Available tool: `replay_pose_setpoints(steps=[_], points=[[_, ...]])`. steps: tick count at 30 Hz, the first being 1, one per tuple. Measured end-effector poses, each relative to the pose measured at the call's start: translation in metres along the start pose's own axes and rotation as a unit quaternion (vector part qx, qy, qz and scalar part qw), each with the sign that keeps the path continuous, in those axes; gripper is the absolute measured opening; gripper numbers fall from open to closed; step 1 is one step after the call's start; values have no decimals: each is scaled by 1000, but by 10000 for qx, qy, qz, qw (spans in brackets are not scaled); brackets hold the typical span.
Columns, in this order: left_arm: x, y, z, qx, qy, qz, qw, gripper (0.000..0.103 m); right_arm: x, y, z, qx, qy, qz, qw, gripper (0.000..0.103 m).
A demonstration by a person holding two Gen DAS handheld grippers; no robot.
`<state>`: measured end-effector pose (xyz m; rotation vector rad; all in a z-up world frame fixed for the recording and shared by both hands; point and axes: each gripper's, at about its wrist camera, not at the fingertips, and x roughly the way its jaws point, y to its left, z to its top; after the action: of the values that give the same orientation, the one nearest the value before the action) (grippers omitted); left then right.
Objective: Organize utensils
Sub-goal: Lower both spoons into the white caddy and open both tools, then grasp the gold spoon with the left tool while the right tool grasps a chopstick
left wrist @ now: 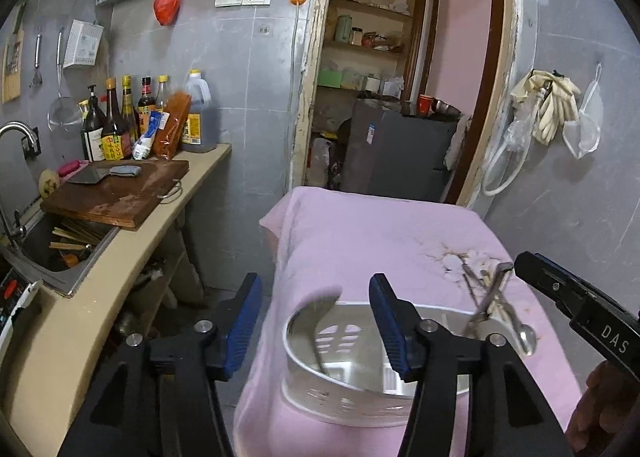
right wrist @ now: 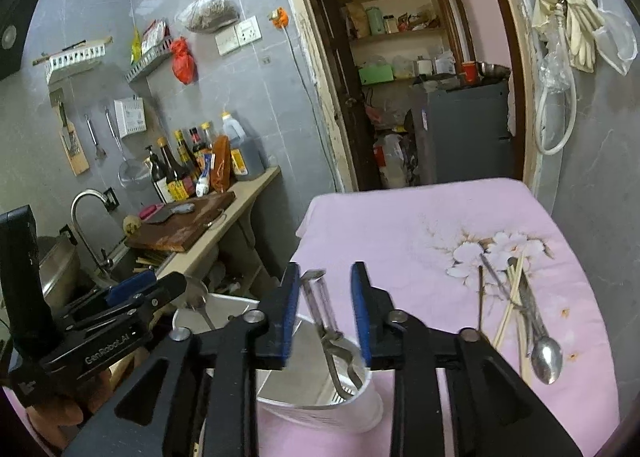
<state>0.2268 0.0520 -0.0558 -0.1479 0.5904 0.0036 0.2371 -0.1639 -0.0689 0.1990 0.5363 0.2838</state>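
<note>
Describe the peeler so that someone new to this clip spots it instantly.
Find the pink flowered cloth, then the white utensil holder on it. The peeler leans in the holder, handle up, between the right tool's blue pads; unlike the spoon lying on the cloth, it has a slotted blade.

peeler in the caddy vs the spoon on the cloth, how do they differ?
Pose: the peeler stands tilted inside the white caddy, handle up; the spoon lies flat on the pink cloth.
Company: the peeler stands apart; the spoon lies among chopsticks and other utensils.
Shape: the peeler ends in a slotted head, the spoon in a rounded bowl.
Both look metallic, and neither is gripped.
</note>
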Motion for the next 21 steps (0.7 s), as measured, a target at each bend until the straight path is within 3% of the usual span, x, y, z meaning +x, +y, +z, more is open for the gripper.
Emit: replay_pose_setpoints(steps=[3,5,7,12,16,21], points=[[-5,-7,5,-86,-56,-67,9999,63,-14,-10,7,90,-162,-110,9998,46],[-11,-15,9,-107,-211,-83,9997,81,-24,-18,12,129,-283,-217,9993,59],[-18,-26,12,-123,-417,-101,9990,89,-34,-27,18,150,-395,-326,9986,73],[-28,-61,19,48,-728,-112,9973,95,-64,-50,35,-43,-752,-702,9947,92],[-32,-90,19,166,-901,-149,9957,95,-89,-74,44,-264,-985,-1002,9897,97],[-32,-130,15,307,-1021,-158,9942,96,-108,-106,51,-495,-964,-1252,9862,98]])
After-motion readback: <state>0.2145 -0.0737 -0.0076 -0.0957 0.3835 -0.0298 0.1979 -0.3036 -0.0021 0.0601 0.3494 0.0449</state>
